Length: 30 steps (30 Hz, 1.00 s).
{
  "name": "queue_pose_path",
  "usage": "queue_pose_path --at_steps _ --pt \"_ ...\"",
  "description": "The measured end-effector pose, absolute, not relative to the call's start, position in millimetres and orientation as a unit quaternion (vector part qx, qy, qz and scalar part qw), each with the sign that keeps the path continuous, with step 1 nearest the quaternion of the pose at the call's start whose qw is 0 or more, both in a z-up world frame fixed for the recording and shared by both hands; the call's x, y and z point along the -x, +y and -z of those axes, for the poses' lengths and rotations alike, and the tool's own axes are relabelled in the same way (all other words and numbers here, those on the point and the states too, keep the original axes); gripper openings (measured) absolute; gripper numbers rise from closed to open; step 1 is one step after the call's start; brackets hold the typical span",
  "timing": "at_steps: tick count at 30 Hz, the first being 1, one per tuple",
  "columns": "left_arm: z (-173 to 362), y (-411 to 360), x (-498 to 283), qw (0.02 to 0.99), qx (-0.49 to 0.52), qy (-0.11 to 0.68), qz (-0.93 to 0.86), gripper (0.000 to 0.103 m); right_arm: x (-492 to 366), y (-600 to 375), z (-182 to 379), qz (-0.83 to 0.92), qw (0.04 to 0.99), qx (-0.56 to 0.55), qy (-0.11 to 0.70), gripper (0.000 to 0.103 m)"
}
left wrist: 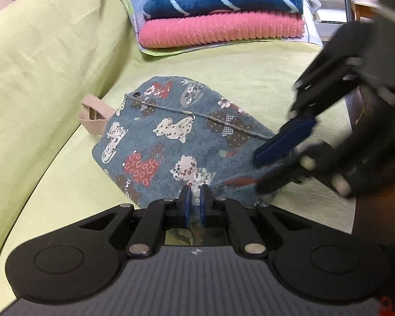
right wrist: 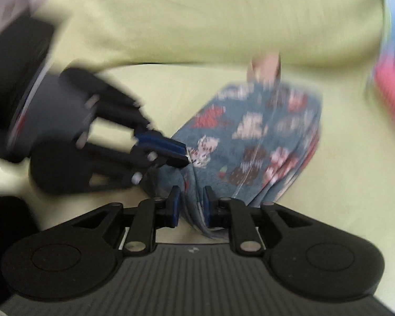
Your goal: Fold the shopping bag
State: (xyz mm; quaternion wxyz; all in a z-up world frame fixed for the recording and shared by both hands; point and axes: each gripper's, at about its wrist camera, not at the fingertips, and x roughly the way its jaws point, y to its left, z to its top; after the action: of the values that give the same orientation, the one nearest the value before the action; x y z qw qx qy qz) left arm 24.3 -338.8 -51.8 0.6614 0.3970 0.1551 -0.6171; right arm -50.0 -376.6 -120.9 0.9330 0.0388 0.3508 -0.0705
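Observation:
The shopping bag is blue cloth with cat and heart prints and lies folded on the green sofa seat. Its beige handle sticks out at the far left. My left gripper is shut on the bag's near edge. My right gripper has a thick bunch of bag cloth between its fingers and is shut on it. In the left wrist view the right gripper grips the bag's right edge, blurred. In the right wrist view the left gripper pinches the bag's left edge.
The green sofa backrest rises at the left. A stack of folded blue and pink towels lies on the seat behind the bag. Bare green seat lies between the bag and the towels.

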Motion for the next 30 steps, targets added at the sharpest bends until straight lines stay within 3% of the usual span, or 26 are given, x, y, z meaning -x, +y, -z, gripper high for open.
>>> queue_pose_path --at_steps 6,15,30 --pt "52 -342 -26 0.664 -0.393 0.163 0.615 0.001 70 -318 116 0.127 0.94 0.161 0.273 0.008" --pt "53 -347 -31 0.667 -0.378 0.186 0.615 0.001 52 -337 131 0.11 0.926 0.158 0.323 0.008" --pt "46 -344 -26 0.682 -0.38 0.178 0.599 0.001 61 -353 131 0.102 0.937 0.078 0.326 0.009"
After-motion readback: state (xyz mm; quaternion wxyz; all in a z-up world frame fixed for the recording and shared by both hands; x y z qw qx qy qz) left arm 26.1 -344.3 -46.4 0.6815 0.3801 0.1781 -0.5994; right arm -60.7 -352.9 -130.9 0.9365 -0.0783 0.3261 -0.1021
